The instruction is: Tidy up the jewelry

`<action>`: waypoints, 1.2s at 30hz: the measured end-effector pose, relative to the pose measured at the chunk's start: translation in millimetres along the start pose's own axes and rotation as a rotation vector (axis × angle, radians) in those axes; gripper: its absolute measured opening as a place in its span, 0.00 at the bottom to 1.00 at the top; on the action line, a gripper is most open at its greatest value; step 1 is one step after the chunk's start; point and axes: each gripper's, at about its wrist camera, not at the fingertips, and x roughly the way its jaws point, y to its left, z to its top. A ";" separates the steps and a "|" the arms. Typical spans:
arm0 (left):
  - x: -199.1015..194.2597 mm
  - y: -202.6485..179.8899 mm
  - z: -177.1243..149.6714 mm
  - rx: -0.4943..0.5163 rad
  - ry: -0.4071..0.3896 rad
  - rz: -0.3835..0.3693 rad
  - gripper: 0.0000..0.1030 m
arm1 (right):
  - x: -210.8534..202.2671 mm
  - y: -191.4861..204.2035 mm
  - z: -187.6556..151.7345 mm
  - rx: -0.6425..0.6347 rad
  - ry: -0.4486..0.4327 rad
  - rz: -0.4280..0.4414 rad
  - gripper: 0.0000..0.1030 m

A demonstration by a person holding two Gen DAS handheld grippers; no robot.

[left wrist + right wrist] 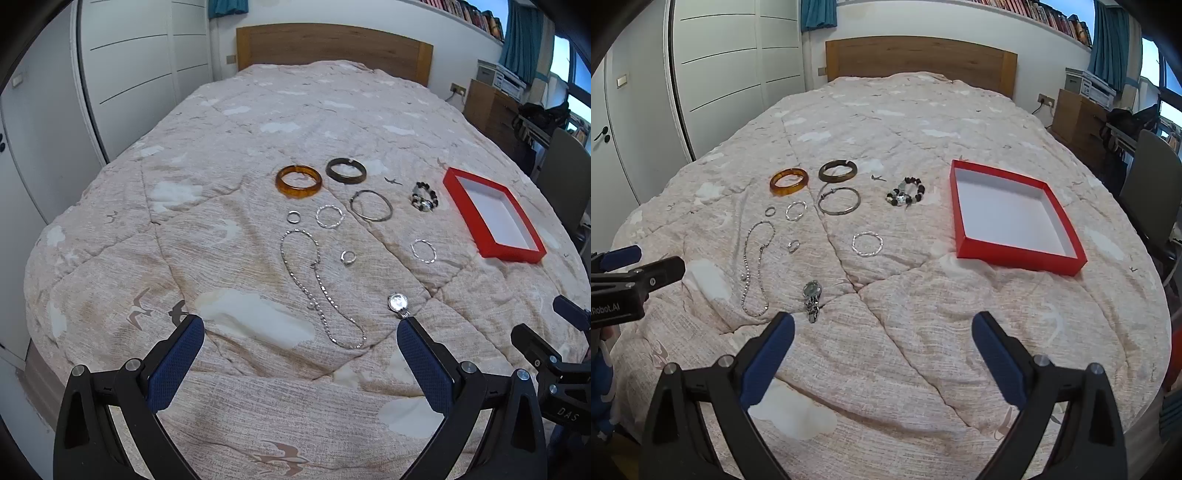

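Both wrist views face the headboard [332, 46]; bed [923, 314] shared

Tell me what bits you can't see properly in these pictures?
- Watch: in the left view its strap is hidden behind the left hand-held gripper finger.
- Small ring: too small in both views to tell its design.
- Red box: the outside of its far wall is hidden in both views.
- Books: titles too small and blurred.
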 end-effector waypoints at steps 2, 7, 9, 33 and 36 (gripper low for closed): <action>0.5 3.8 0.9 -0.018 -0.002 0.009 0.99 | 2.4 0.7 0.2 0.001 0.001 0.006 0.95; 3.6 9.9 2.0 -0.046 0.014 0.012 0.99 | 3.5 0.8 -1.3 -0.002 -0.002 0.013 0.95; 4.8 10.8 2.1 -0.047 0.024 0.010 0.99 | 4.0 0.6 -1.9 -0.002 -0.002 0.015 0.95; 7.1 17.5 2.2 -0.075 0.025 0.015 0.99 | 11.3 2.7 -4.2 -0.003 0.017 0.028 0.94; 6.3 16.4 2.3 -0.075 0.019 0.019 0.99 | 12.3 3.4 -4.8 -0.004 0.020 0.029 0.94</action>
